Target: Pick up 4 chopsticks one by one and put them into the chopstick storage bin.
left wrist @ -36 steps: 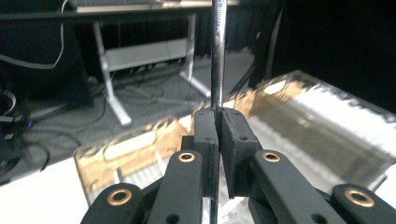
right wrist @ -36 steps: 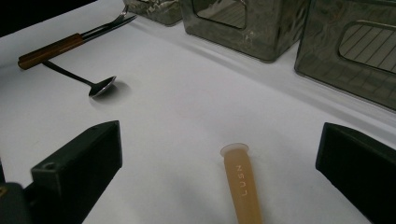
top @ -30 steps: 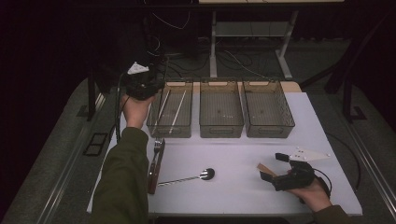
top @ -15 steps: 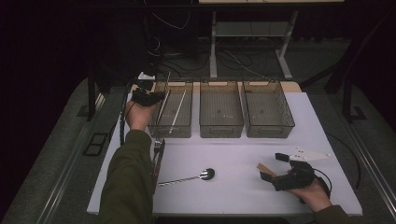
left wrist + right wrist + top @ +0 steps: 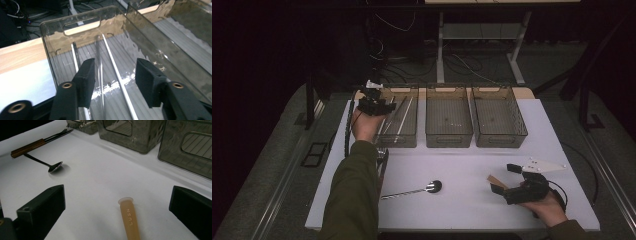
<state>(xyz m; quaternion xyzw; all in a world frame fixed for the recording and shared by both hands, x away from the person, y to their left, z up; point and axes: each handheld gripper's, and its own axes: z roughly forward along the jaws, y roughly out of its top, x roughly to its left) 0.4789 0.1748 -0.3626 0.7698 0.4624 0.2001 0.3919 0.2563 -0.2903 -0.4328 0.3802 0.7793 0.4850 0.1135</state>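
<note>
Left gripper (image 5: 379, 106) was held over the near-left corner of the left bin (image 5: 408, 140), its fingers (image 5: 86, 78) standing apart after just having been opening, with nothing pressed between them. In the left gripper view, thin pale sticks (image 5: 117, 77) were seen lying lengthwise on the ribbed floor of that bin, below the fingers. Two more clear bins (image 5: 449, 135) were lined up just beside it to the right. Right gripper (image 5: 507, 180) was rested low on the white desk (image 5: 472, 200), fingers (image 5: 42, 210) wide apart, with a tan tube (image 5: 130, 218) lying on the desk between them, untouched. A spoon (image 5: 412, 191) and wooden-handled cutlery (image 5: 37, 143) were noted on the desk's left part.
</note>
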